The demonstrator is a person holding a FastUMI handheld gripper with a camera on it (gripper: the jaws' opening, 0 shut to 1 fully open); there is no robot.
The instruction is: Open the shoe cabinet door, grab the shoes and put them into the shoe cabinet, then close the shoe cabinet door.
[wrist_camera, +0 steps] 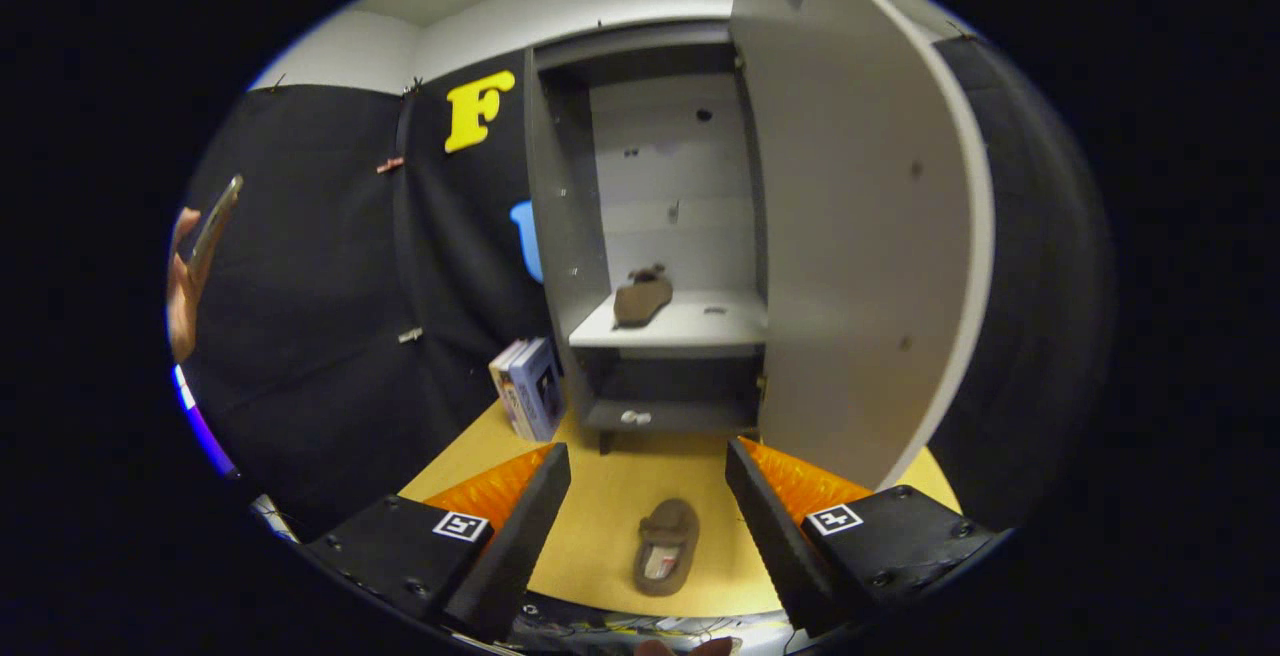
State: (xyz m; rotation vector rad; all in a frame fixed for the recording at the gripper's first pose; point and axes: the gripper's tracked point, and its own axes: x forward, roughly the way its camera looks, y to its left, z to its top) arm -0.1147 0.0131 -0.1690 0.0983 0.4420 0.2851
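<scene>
wooden floor point(600, 506), slipper point(666, 546) between spread gripper point(648, 481) fingers, cabinet door point(850, 236) open, 1 slipper on shelf point(642, 298)

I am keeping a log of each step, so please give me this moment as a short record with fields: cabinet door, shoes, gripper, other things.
cabinet door: door of the shoe cabinet swung wide open
shoe stored: one brown shoe lies on the middle shelf
shoe left: second brown shoe on the wooden floor, between the fingers
gripper: gripper open, holding nothing
other things: boxes stand beside the cabinet; a hand holds a phone
</scene>
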